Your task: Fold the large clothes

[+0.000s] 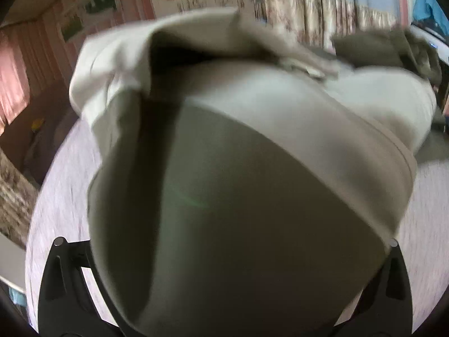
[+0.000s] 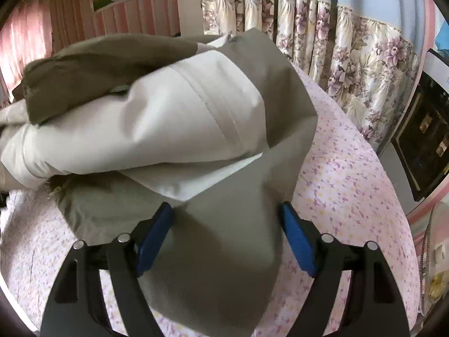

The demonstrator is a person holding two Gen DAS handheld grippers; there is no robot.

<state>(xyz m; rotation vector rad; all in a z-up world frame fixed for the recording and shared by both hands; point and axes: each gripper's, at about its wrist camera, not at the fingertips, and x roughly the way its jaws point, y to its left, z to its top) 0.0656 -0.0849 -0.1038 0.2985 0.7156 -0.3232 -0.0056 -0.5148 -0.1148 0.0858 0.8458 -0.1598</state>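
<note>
A large olive-green garment with a pale cream lining (image 2: 174, 118) hangs bunched above a bed. In the right wrist view my right gripper (image 2: 227, 224) has its blue pads (image 2: 297, 241) wide apart, with a green fold of the garment draped between them. In the left wrist view the same garment (image 1: 224, 168) fills most of the frame and drapes over my left gripper, hiding its fingertips; only the black outer arms (image 1: 64, 275) show at the bottom corners.
The bed has a pink floral sheet (image 2: 345, 185). Floral curtains (image 2: 350, 56) hang behind it. A dark cabinet (image 2: 426, 140) stands at the right. Pink striped walls (image 2: 70, 22) are at the left.
</note>
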